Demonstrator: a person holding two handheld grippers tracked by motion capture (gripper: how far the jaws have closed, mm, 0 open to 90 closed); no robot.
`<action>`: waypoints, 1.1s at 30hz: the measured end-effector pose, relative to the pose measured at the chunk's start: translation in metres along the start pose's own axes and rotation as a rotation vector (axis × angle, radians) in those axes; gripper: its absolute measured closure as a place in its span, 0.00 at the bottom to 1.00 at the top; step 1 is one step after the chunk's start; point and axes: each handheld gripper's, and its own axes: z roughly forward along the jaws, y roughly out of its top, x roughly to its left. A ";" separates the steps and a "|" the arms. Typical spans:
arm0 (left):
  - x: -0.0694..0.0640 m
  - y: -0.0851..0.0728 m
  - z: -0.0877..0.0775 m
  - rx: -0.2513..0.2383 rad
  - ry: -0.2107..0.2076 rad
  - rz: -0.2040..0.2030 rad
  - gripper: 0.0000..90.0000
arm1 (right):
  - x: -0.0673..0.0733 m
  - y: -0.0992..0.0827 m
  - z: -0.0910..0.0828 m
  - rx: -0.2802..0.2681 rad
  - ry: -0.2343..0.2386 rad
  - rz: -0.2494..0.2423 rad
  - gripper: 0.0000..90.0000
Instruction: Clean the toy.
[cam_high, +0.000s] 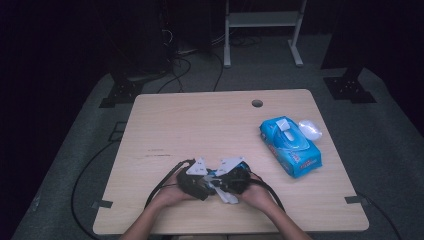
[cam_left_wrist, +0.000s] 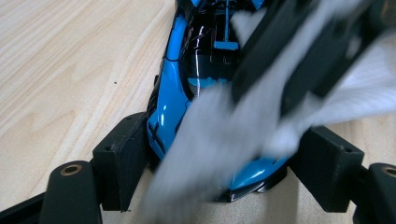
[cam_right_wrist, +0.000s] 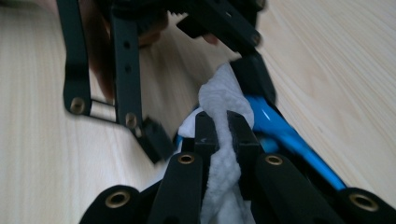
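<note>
Near the table's (cam_high: 150, 210) front edge, your hands bring both grippers together over a blue toy car (cam_high: 216, 175); the wipe pack (cam_high: 290, 146) lies far right.

Your left gripper (cam_left_wrist: 215, 163) clamps the car's sides, steadying it.

Your right gripper (cam_right_wrist: 223, 133) pinches a white wipe (cam_right_wrist: 224, 93) against the car, positioned for cleaning.

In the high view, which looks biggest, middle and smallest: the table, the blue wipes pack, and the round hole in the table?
1. The table looks by far the largest.
2. The blue wipes pack comes next.
3. The round hole near the table's far edge looks smallest.
</note>
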 end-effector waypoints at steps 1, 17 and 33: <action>0.000 0.000 0.000 0.000 0.000 0.001 0.27 | -0.001 0.003 0.004 0.006 0.013 0.001 0.93; 0.000 0.000 0.000 -0.004 0.000 -0.002 0.27 | -0.007 0.010 0.010 0.008 -0.017 0.022 0.93; 0.000 0.000 0.000 0.000 -0.002 0.004 0.27 | -0.002 0.016 0.017 0.017 0.024 -0.020 0.93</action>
